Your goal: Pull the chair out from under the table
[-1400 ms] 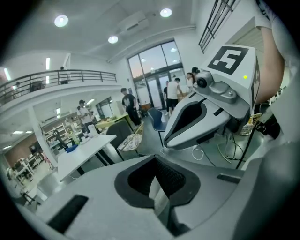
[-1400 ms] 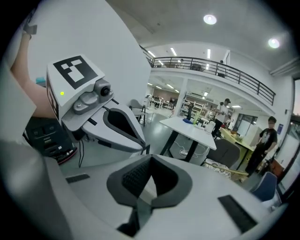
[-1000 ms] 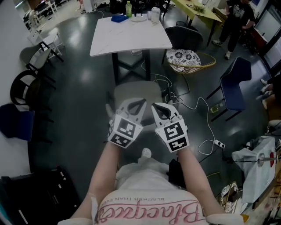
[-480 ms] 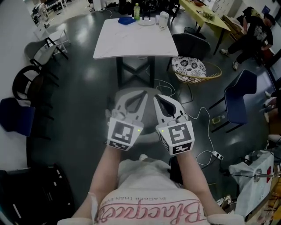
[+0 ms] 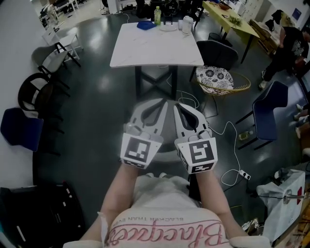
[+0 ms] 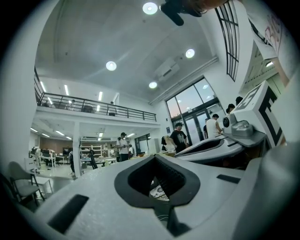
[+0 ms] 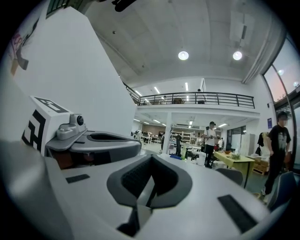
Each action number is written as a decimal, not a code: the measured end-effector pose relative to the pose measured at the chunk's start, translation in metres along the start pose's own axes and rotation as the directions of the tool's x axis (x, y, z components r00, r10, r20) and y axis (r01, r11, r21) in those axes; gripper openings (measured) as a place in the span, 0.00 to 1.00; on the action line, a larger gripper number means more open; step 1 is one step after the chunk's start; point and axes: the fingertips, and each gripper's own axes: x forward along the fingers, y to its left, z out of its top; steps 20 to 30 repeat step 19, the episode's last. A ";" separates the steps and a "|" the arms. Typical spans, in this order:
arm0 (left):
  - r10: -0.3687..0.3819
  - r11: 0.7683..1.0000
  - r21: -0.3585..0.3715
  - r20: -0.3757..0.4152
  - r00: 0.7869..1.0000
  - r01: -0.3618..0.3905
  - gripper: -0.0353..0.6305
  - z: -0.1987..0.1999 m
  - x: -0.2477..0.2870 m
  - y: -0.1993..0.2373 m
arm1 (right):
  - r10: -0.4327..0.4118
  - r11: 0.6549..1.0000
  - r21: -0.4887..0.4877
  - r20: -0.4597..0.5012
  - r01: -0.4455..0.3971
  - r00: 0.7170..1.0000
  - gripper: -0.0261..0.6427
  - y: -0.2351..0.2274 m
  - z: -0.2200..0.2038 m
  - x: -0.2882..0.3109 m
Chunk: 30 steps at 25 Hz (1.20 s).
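Observation:
The grey chair [image 5: 168,139] stands on the dark floor just in front of the white table [image 5: 155,46], its seat largely hidden beneath my two grippers. My left gripper [image 5: 162,103] and right gripper [image 5: 178,106] hover side by side above the seat, pointing toward the table, both shut with nothing in them. The left gripper view shows its jaws [image 6: 156,159] closed and empty, and the right gripper [image 6: 234,140] beside them. Closed, empty jaws [image 7: 151,160] show in the right gripper view too, with the left gripper [image 7: 93,140] alongside.
A green bottle [image 5: 157,14], a blue cloth [image 5: 145,24] and a jug [image 5: 186,24] sit at the table's far end. A wicker seat with a patterned cushion [image 5: 213,77], blue chairs [image 5: 269,111] [image 5: 19,131], floor cables with a power strip [image 5: 240,174] and a standing person [image 5: 290,43] surround the spot.
Both grippers have risen and shifted toward the table, still shut and side by side. The chair stays where it was.

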 end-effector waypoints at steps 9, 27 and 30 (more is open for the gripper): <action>-0.024 0.998 -0.058 0.022 0.999 0.025 0.06 0.000 -0.003 0.007 | -0.042 0.999 -0.005 0.015 0.042 0.999 0.04 0.004 0.004 0.003; -0.057 0.997 -0.051 0.040 0.998 0.059 0.06 0.005 -0.003 -0.003 | -0.054 0.998 -0.010 0.020 0.054 0.998 0.04 0.009 0.004 -0.002; -0.057 0.997 -0.051 0.040 0.998 0.059 0.06 0.005 -0.003 -0.003 | -0.054 0.998 -0.010 0.020 0.054 0.998 0.04 0.009 0.004 -0.002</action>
